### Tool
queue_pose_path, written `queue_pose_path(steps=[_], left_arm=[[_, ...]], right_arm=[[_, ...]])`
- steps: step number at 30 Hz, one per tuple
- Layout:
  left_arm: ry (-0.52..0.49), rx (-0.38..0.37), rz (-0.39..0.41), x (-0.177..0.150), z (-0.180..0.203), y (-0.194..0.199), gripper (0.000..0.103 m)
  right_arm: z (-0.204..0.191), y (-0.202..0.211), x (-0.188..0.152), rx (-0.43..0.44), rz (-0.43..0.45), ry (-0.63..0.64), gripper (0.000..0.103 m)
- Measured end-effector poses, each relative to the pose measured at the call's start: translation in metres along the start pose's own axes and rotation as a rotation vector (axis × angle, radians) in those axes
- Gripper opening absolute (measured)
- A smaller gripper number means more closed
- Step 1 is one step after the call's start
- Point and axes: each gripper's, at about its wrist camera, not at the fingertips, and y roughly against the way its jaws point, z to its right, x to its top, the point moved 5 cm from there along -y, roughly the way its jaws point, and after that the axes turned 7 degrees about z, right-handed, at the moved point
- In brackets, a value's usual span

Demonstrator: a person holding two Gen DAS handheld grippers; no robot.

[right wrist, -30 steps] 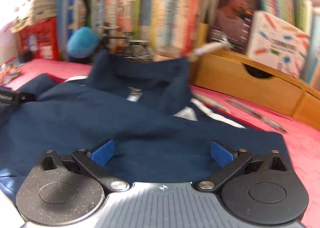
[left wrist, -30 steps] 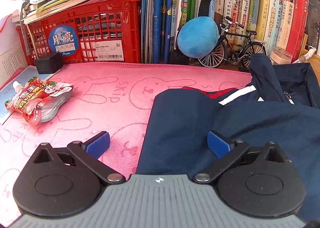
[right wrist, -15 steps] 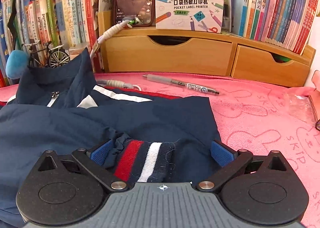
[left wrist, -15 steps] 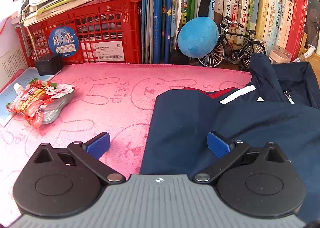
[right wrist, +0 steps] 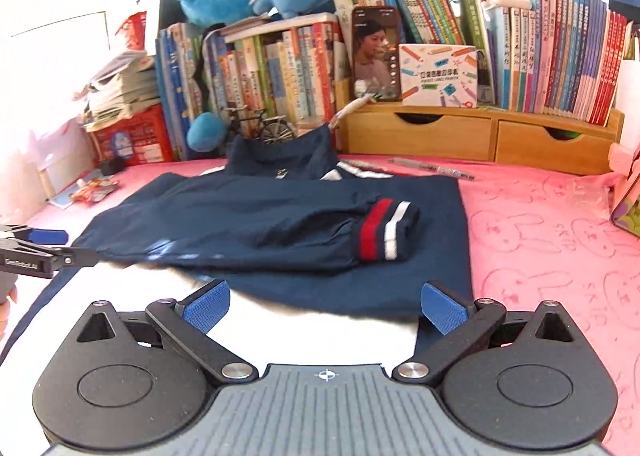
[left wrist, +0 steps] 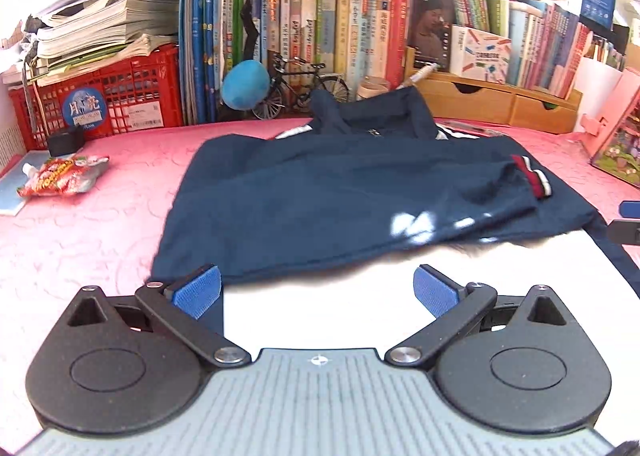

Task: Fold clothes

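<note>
A navy jacket [left wrist: 340, 192] [right wrist: 280, 216] lies flat on the pink bunny-print cloth [left wrist: 100, 224] [right wrist: 552, 240], collar toward the bookshelf. One sleeve is folded across its body, its red, white and navy cuff [right wrist: 386, 230] [left wrist: 532, 176] lying on the right half. The near part of the jacket is washed out by bright sunlight. My left gripper [left wrist: 316, 290] hangs open over the jacket's near left hem; its tips also show in the right wrist view [right wrist: 44, 244]. My right gripper [right wrist: 326, 304] hangs open over the near right hem, with nothing between its fingers.
A red crate [left wrist: 104, 104] with stacked papers, upright books [left wrist: 320, 28], a blue plush ball [left wrist: 246, 84] and a model bicycle [left wrist: 300, 84] line the back. A snack pouch [left wrist: 60, 176] lies left. Wooden drawers [right wrist: 480, 136], a pen [right wrist: 432, 168] and a pink stand [left wrist: 612, 124] sit right.
Both grippers have pulled back and up from the jacket, so both views are now wider. The sleeve with the striped cuff, earlier between my right fingers, now lies across the jacket.
</note>
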Motion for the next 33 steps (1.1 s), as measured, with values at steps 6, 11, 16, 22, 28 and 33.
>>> queue_pose_path(steps=[6,11,16,22,28,33], left_arm=[[-0.099,-0.148,-0.001,-0.046,0.050,0.057,0.103],[-0.205,-0.242,-0.013,-0.080,0.070,0.097,0.103],[-0.230,-0.166,0.004,-0.103,0.077,0.107,0.103],[-0.169,-0.124,0.041,-0.113,0.058,0.125,0.103],[-0.099,-0.061,0.031,-0.122,0.033,0.142,0.103],[-0.083,-0.003,0.018,-0.128,0.021,0.151,0.103]], right_arm=[[-0.087,0.063,-0.058,0.209,0.027,0.192,0.103],[-0.117,0.103,-0.089,0.292,0.038,0.286,0.103],[-0.105,0.115,-0.106,0.246,0.036,0.280,0.103],[-0.090,0.131,-0.126,0.190,0.033,0.273,0.103],[-0.069,0.150,-0.138,0.126,0.016,0.264,0.103],[-0.054,0.165,-0.145,0.046,0.011,0.288,0.103]])
